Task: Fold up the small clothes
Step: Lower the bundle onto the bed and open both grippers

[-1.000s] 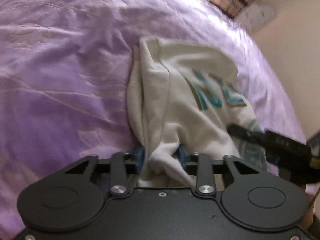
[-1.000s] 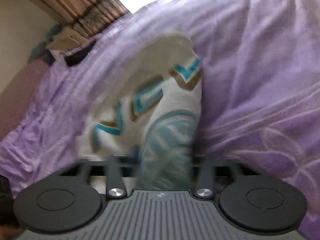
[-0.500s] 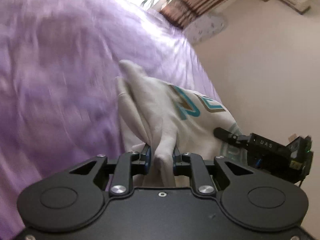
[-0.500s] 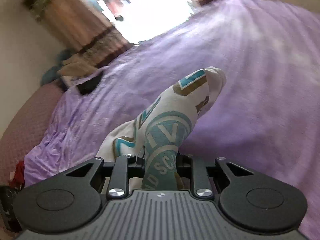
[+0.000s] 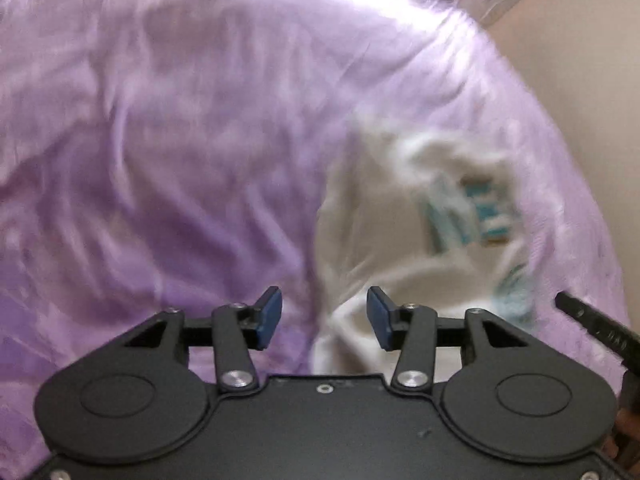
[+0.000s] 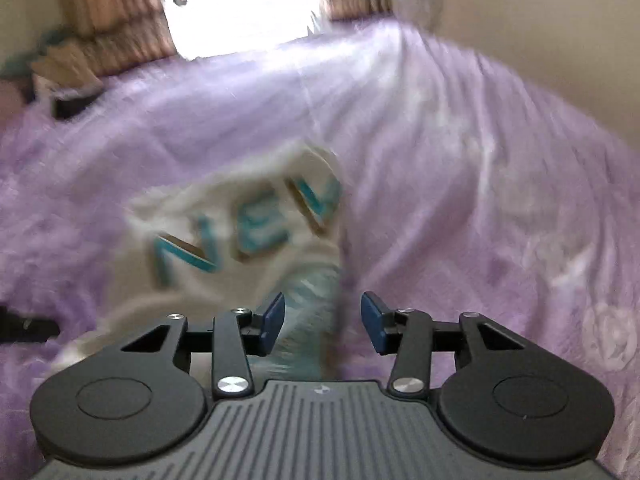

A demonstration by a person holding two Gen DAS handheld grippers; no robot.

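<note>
A small white garment with teal and gold letters [image 5: 420,216] lies bunched on the purple bedspread [image 5: 180,140]. My left gripper [image 5: 324,318] is open, with the garment's near edge just beyond and to the right of its pads. In the right wrist view the garment [image 6: 240,232] lies ahead and to the left. My right gripper [image 6: 323,322] is open, with the garment's teal-printed edge between its pads, loose. Both views are blurred by motion.
The other gripper's black finger [image 5: 596,326] shows at the right edge of the left wrist view. A beige wall [image 5: 592,60] borders the bed on the right. A bright window [image 6: 248,4] and brown curtains [image 6: 104,12] lie beyond the bed's far side.
Both grippers held the garment lifted off the bed half a second ago. Both have now opened and the garment has dropped onto the bedspread.
</note>
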